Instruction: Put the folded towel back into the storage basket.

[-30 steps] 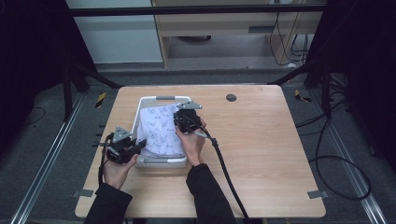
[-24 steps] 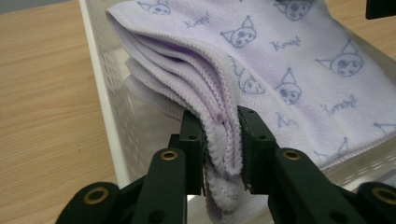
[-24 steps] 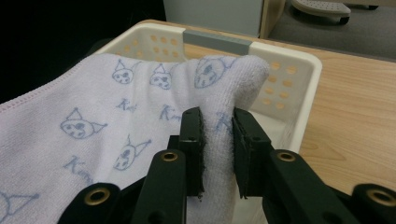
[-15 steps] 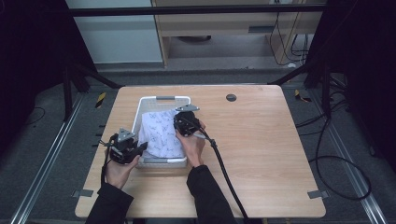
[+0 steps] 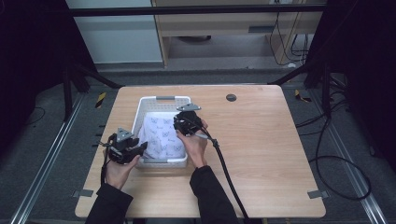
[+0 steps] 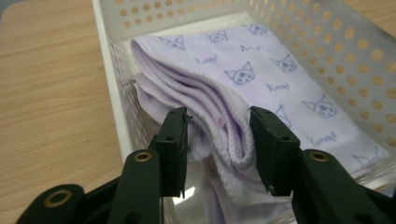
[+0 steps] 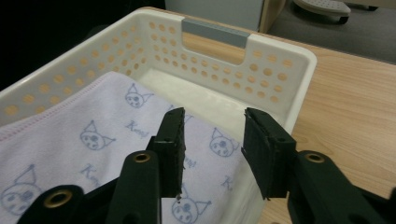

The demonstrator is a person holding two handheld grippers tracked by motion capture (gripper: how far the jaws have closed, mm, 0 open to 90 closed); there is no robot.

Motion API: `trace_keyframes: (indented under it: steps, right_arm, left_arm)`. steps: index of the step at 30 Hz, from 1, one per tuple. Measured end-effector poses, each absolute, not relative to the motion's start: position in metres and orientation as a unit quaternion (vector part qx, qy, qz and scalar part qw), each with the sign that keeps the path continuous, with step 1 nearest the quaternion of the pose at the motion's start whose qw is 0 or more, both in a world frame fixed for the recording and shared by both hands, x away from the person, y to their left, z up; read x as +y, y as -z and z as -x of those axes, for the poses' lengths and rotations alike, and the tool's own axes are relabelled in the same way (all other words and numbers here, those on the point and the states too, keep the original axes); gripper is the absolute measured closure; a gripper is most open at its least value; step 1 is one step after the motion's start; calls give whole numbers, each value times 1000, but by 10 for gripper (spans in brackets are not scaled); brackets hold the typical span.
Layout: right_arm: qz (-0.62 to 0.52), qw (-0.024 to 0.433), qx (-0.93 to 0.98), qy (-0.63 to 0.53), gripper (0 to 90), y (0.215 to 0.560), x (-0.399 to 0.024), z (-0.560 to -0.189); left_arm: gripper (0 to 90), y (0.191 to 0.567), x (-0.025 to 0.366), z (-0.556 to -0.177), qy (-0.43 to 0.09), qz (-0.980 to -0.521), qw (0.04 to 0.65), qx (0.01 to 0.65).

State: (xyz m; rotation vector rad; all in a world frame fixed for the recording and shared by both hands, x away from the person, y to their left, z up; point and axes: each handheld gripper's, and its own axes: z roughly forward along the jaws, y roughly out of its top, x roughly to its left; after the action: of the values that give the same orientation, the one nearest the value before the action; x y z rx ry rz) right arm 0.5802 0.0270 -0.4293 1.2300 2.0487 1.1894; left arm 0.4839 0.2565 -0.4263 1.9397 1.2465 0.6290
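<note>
The folded lilac towel (image 6: 261, 79) lies in the white basket (image 5: 141, 107) on the desk (image 5: 275, 154), its near end cut off behind the left claw (image 6: 218, 149). Both claws have just been opening: left spread around the folds, right claw (image 7: 212, 154) spread above the cloth. Its small script (beside cat faces) is unreadable.

Wooden table (image 5: 261, 154), trailing floor cables (image 5: 336, 163)

The towel's (image 6: 261, 88) near end runs below the left gripper (image 6: 218, 149) and is cut off by the bottom edge of the left gripper view. In the right gripper view, the towel's left part is cut off by the picture's edge. Behind the right gripper (image 7: 212, 154), the basket's (image 7: 280, 51) near wall is hidden. In the high view, the towel's print is too small to read.
</note>
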Motion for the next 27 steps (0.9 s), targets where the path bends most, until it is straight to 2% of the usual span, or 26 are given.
trace_keyframes:
  steps: [6, 12, 20, 27]
  right_arm:
    - [-441, 220, 749, -443, 443, 420, 18, -573]
    - [-431, 232, 738, -464, 315, 410, -1, -556]
    - [-432, 231, 728, -481, 209, 406, -34, -532]
    - [-444, 238, 710, -492, 181, 412, -71, -510]
  left_arm:
    - [502, 411, 264, -477, -255, -737, 394, 487]
    - [439, 403, 270, -470, -265, -729, 407, 482]
    - [381, 398, 274, -461, -271, -730, 413, 472]
    - [330, 395, 280, -453, -277, -727, 421, 466]
